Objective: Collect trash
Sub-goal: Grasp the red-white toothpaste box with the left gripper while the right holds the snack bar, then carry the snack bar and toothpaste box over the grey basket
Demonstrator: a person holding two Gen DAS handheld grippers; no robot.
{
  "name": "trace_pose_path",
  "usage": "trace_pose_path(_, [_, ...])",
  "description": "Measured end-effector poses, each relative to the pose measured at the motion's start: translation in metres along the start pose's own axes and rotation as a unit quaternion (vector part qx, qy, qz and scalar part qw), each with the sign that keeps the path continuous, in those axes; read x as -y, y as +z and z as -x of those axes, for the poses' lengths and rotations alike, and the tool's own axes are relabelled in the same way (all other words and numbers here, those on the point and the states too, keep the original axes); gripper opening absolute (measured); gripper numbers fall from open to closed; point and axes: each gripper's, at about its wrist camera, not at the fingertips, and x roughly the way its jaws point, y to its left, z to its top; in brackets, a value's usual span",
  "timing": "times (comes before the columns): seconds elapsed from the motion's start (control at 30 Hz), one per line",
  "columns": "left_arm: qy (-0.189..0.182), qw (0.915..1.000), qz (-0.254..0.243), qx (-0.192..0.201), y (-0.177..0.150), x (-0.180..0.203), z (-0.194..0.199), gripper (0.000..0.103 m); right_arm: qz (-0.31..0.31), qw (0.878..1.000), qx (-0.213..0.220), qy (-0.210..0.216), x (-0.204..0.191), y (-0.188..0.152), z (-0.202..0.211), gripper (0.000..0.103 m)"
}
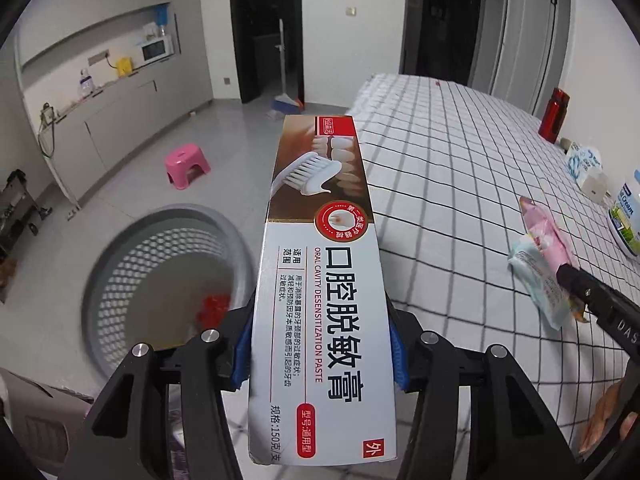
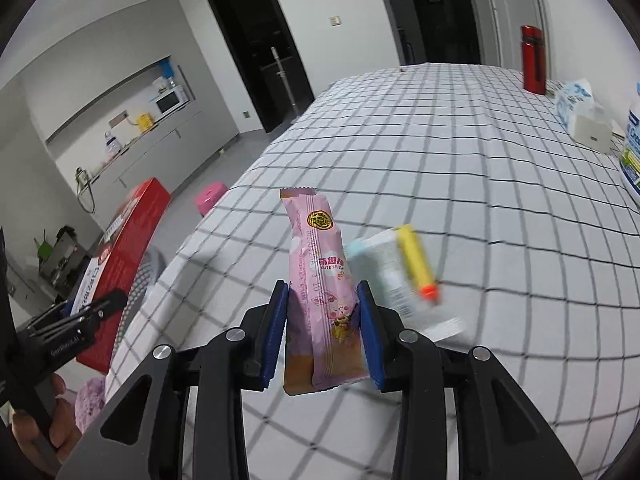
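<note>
Toothpaste box [image 1: 320, 280] is pinched lengthwise in the left gripper [image 1: 320, 348], both blue pads [image 1: 243, 350] pressed flat against its long sides, so that claw is clamped on the carton. It sticks out forward with the toothbrush picture at the far end, held in the air over the edge of the table [image 1: 460, 168], which has a white cloth with a dark grid. Just left of the box and lower down sits a grey perforated trash basket [image 1: 160, 280] on the floor, with something red, blurry, at the bottom.

Over on the other side, the right gripper [image 2: 323, 332] is squeezing a pink snack wrapper [image 2: 320, 272] between its blue pads, wrapper standing upright. Stuck right beside it is a pale blue and white packet [image 2: 384, 272] and a yellow tube with an orange tip [image 2: 416, 264], both blurred, so I can't tell if they're gripped too or just hanging along.

Other stuff on the table, well apart from the claws: a red flask [image 2: 533, 60], a tissue pack [image 2: 576, 104] and a white tub with a blue label [image 2: 632, 148] at the right edge. A pink stool [image 1: 187, 165] is on the floor past the basket.
</note>
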Motion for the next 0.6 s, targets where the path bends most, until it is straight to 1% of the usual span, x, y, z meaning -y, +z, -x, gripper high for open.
trace_pose_path(0.23, [0.006, 0.9998, 0.020, 0.009, -0.011, -0.049, 0.012, 0.051, 0.014, 0.999, -0.013, 0.026, -0.058, -0.010, -0.008, 0.034])
trace_pose_path(0.47, [0.018, 0.9989, 0.042, -0.006, -0.028, -0.100, 0.006, 0.051, 0.042, 0.997, -0.027, 0.052, -0.119, -0.012, -0.025, 0.034])
trace_pose_path(0.6, [0.027, 0.9980, 0.056, -0.010, -0.034, -0.128, 0.003, 0.051, 0.062, 0.995, -0.041, 0.067, -0.154, -0.016, -0.042, 0.034])
